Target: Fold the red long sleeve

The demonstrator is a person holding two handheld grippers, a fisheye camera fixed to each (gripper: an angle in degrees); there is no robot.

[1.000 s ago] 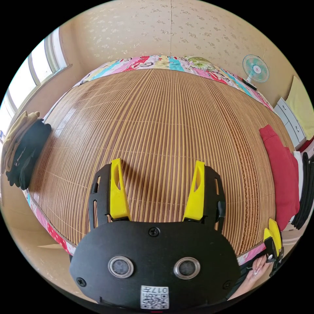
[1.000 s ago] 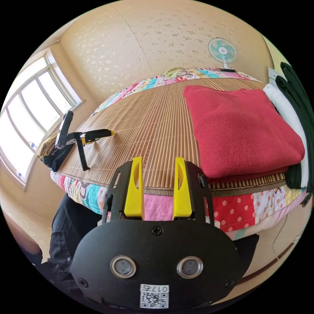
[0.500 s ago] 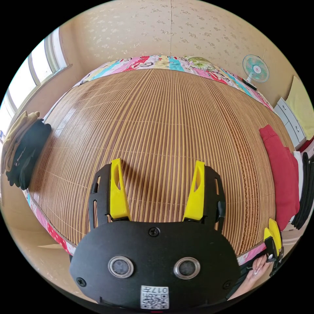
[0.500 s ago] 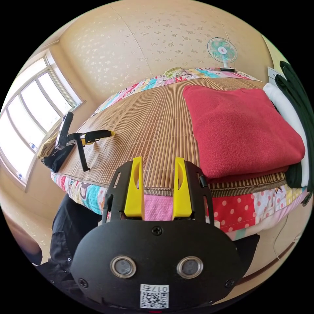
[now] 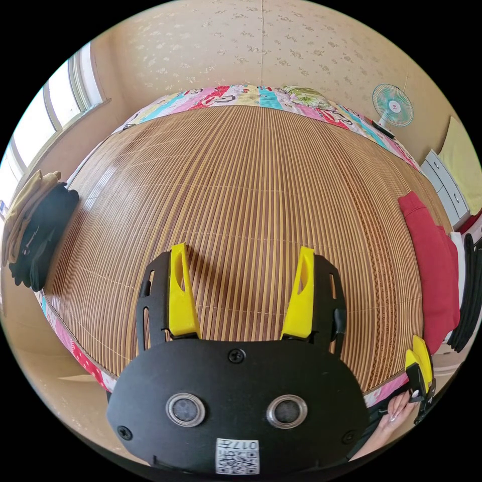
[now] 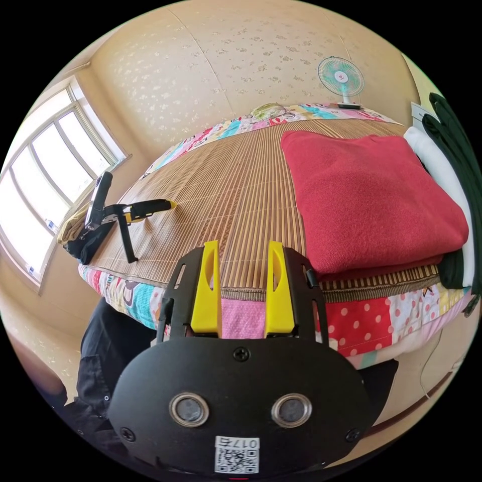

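red long sleeve (image 6: 371, 201) lies folded in a thick block at the right end of the bamboo mat (image 5: 241, 201), on top of a white and dark clothes pile (image 6: 452, 170) near the bed edge. it also shows at the right rim of the left gripper view (image 5: 434, 271).

gripper state:
- left gripper (image 5: 241, 291): jaws spread wide, nothing between them, resting low over bare mat, well apart from the garment. seen from the side in the right gripper view (image 6: 125, 211).
- right gripper (image 6: 242, 288): jaws parted w/ a narrower gap, empty, held off the near bed edge over the patchwork quilt (image 6: 381, 321), beside the garment's near corner. a hand (image 5: 396, 409) holds it.

risks (judgement):
- knit looks thick and soft; pinching only the top layer would peel it and undo the fold.
- garment sits near the bed edge; a pull toward the person could drag it, and the pile under it, off.
- one-sided grab, w/ left gripper so far off, would skew the block.
- jaw tip could snag the mat slats on a low approach.
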